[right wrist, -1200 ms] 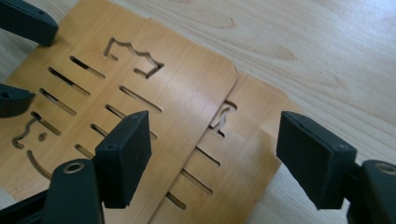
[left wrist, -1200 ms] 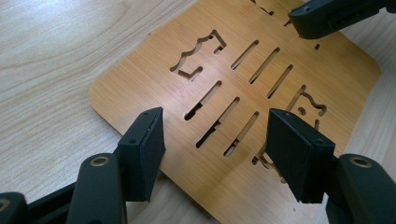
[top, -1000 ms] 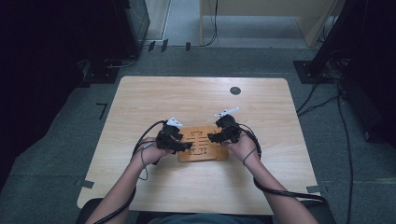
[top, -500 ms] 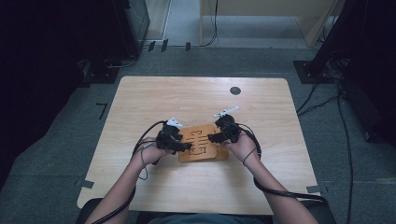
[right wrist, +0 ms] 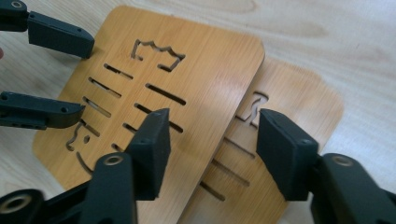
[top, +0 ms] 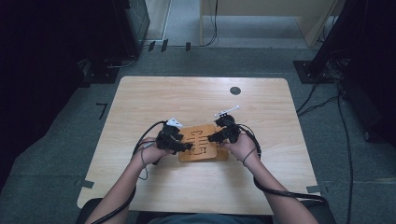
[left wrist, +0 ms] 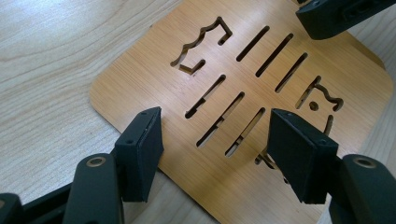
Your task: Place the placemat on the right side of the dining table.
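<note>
Two thin wooden boards with cut-out slots and shapes lie stacked on the table, the top board (right wrist: 187, 79) shifted off the lower board (right wrist: 299, 112). In the high view the top board (top: 201, 148) lies between both hands. My left gripper (left wrist: 215, 123) hovers over the top board's (left wrist: 243, 65) near corner; its jaws have just been opening and nothing is pinched between them. My right gripper (right wrist: 213, 122) straddles the top board's edge above the lower one. Its jaws have just been closing, and the pads touch neither board. The left gripper (right wrist: 86, 78) also reaches in at the right gripper view's top left.
The light wooden table (top: 196, 98) has a small dark round hole (top: 235, 90) near its far right. Black cables trail from both grippers across the table. Dark equipment and cables stand on the grey floor around it.
</note>
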Motion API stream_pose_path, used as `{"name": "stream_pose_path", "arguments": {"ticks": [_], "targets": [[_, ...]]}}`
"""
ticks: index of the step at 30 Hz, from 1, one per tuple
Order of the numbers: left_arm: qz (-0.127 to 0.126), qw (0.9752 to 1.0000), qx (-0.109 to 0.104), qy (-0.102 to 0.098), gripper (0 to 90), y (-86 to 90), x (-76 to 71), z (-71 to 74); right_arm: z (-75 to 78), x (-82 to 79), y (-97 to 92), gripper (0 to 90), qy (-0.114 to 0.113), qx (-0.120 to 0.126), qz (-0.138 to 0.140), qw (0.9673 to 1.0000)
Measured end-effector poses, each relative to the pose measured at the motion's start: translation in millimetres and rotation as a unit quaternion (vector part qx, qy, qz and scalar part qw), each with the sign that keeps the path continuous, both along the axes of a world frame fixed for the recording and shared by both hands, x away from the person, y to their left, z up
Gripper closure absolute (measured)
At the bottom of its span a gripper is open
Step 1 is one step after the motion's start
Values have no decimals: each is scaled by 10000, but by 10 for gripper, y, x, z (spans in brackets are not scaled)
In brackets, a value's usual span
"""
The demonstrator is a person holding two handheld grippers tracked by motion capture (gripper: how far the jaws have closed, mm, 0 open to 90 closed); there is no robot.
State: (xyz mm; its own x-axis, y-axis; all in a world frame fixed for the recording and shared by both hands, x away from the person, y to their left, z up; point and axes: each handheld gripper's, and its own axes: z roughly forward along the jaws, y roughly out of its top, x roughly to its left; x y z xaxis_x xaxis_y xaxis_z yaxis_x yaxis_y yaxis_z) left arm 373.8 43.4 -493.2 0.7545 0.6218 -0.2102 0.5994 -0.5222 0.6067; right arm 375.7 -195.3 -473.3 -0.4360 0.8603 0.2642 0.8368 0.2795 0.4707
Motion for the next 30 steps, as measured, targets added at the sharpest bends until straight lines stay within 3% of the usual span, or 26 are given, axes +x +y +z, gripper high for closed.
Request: {"name": "stream_pose_path", "arguments": {"ticks": [11, 30], "targets": [[-43, 10000, -54, -6, 347, -16, -3, -8, -33, -2, 39, 505, 223, -17, 57, 9997], [-29, 9999, -116, 8, 344, -16, -9, -14, -62, 16, 61, 480, 470, 103, -45, 9988]]}}
